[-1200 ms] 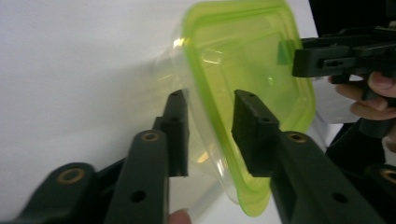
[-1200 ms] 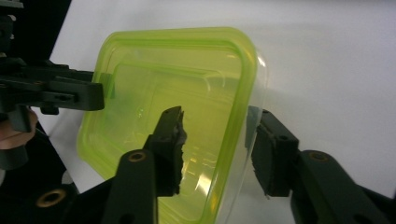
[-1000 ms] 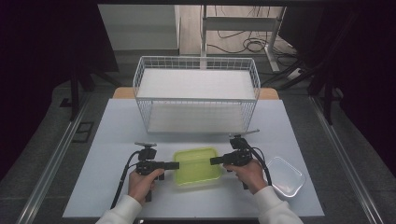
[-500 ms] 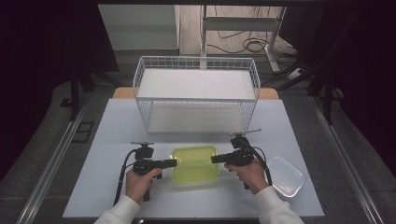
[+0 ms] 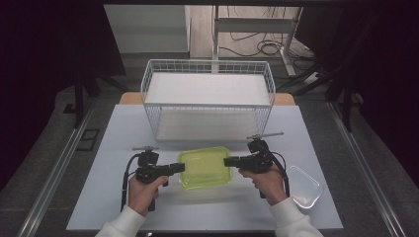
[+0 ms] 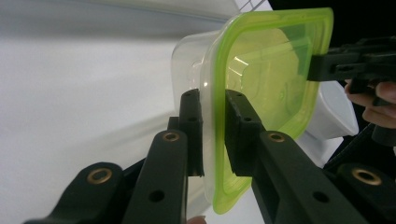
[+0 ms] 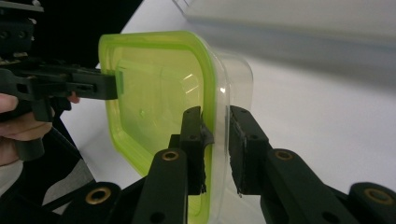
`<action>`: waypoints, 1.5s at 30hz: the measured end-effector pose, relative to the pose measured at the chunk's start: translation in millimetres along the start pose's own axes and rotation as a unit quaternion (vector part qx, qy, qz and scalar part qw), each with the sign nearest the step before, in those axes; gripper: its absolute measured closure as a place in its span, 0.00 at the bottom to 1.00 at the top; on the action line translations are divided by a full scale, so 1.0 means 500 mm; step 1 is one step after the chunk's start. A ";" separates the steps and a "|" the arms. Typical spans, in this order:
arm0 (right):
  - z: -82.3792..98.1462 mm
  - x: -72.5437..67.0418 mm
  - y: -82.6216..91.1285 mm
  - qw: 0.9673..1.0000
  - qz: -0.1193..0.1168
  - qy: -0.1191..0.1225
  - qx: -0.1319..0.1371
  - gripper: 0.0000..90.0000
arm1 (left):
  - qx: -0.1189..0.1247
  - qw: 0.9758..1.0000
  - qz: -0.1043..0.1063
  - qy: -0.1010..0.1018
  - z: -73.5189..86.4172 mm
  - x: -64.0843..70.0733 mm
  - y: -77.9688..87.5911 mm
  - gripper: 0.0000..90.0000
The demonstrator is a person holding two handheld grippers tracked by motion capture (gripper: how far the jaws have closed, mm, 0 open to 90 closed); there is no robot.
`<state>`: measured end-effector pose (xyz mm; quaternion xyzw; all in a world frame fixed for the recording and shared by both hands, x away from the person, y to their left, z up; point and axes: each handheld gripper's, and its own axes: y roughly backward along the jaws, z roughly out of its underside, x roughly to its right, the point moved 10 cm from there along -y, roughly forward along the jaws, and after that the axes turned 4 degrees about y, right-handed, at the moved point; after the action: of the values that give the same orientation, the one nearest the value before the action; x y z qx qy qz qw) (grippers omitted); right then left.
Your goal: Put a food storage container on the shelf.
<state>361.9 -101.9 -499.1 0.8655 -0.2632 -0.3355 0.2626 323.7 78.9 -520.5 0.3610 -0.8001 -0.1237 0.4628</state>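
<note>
A clear plastic container with a lime-green lid (image 5: 205,167) hangs a little above the white table (image 5: 123,138), held between both grippers. My left gripper (image 5: 181,168) is shut on its left rim; in the left gripper view the jaws (image 6: 212,107) pinch the lid edge and the clear wall (image 6: 271,79). My right gripper (image 5: 227,162) grips the opposite rim. Its jaws have just been closing, and in the right gripper view they (image 7: 215,123) clamp the lid's edge (image 7: 154,93). Each gripper view shows the other gripper on the far rim.
A white wire basket (image 5: 207,94) stands at the back of the table, just beyond the container. A clear plastic tray (image 5: 304,185) lies near the table's front right corner, beside the right forearm. Dark floor and rails flank the table.
Both hands have risen together and carried the green-lidded container up off the table, slightly toward the basket. The grip on both rims has stayed.
</note>
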 end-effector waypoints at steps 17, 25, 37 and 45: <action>-0.085 -0.028 0.033 0.998 0.030 0.024 0.047 0.84 | 0.031 0.999 -0.003 -0.032 -0.101 0.041 0.045 0.88; -0.127 -0.042 0.051 0.997 0.033 0.030 0.068 0.84 | 0.040 0.998 0.004 -0.042 -0.141 0.058 0.064 0.88; -0.200 -0.057 0.089 0.994 0.030 0.039 0.096 0.84 | 0.055 0.996 0.009 -0.065 -0.219 0.094 0.092 0.89; -0.229 -0.055 0.093 0.993 0.029 0.039 0.108 0.84 | 0.058 0.996 0.005 -0.072 -0.249 0.098 0.097 0.89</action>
<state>413.8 -86.5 -384.9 0.8932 -0.3125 -0.2634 0.1873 389.4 96.1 -395.4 0.3735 -0.8387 -0.1008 0.3833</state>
